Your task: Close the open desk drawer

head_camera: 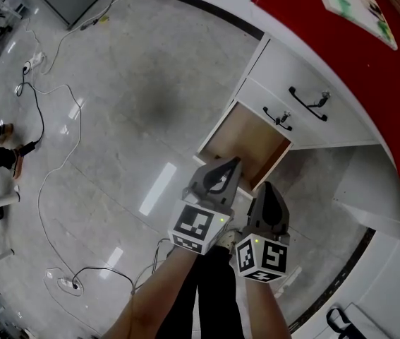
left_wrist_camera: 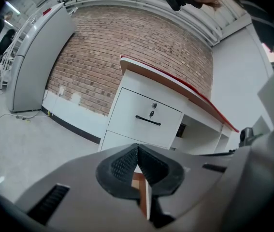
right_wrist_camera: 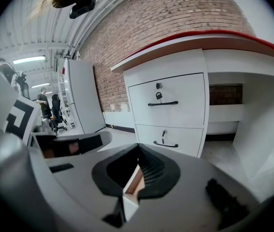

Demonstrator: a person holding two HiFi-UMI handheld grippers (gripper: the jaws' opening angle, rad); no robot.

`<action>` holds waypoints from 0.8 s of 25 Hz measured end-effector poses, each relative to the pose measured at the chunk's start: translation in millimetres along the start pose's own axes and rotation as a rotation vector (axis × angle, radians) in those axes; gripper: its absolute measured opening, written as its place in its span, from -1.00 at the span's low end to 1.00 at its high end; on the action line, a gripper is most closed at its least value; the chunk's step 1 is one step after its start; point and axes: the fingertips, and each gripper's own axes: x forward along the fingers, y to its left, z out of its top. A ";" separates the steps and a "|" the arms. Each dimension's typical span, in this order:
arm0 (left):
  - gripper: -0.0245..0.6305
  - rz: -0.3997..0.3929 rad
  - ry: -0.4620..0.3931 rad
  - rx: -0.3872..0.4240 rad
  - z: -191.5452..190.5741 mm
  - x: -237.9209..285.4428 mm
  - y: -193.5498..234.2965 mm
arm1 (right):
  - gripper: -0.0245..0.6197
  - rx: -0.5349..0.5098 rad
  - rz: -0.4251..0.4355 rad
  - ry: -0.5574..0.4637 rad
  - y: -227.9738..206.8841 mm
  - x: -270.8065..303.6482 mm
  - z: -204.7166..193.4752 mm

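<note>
My left gripper [head_camera: 232, 164] has its jaws pressed together on nothing, with the tip at the front edge of the open drawer [head_camera: 247, 141]. My right gripper [head_camera: 266, 188], just beside it, is likewise closed and empty. The drawer sticks out from the bottom of the white desk [head_camera: 341, 122].

The glossy grey floor [head_camera: 150, 62] carries trailing cables [head_camera: 39, 119], a power strip [head_camera: 68, 283] and the white desk [head_camera: 291, 69].
</note>
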 end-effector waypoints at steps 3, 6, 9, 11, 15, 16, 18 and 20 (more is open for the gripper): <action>-0.90 0.006 -0.008 -0.006 -4.6 -1.1 3.0 | -0.90 -0.014 0.014 -0.011 1.3 0.7 -1.6; -0.90 -0.003 -0.013 -0.008 -12.5 -0.9 2.0 | -0.90 -0.019 0.022 -0.019 -2.9 5.2 -10.0; -0.90 -0.018 -0.017 0.039 -26.2 0.3 7.0 | -0.90 -0.023 0.035 -0.038 -8.0 16.8 -23.7; -0.90 -0.009 -0.022 0.040 -42.8 0.0 16.8 | -0.90 -0.028 0.054 -0.046 -11.0 24.7 -37.9; -0.90 0.021 -0.024 0.036 -84.3 3.9 37.9 | -0.90 -0.036 0.072 -0.077 -21.8 38.1 -64.8; -0.90 0.026 -0.022 0.039 -95.1 4.9 41.5 | -0.90 -0.036 0.079 -0.086 -24.2 40.2 -71.6; -0.90 0.036 -0.015 0.026 -117.2 6.7 49.2 | -0.90 -0.034 0.096 -0.097 -28.5 45.0 -87.4; -0.90 0.049 -0.010 0.000 -138.9 6.6 57.4 | -0.90 -0.025 0.113 -0.094 -32.1 50.1 -107.9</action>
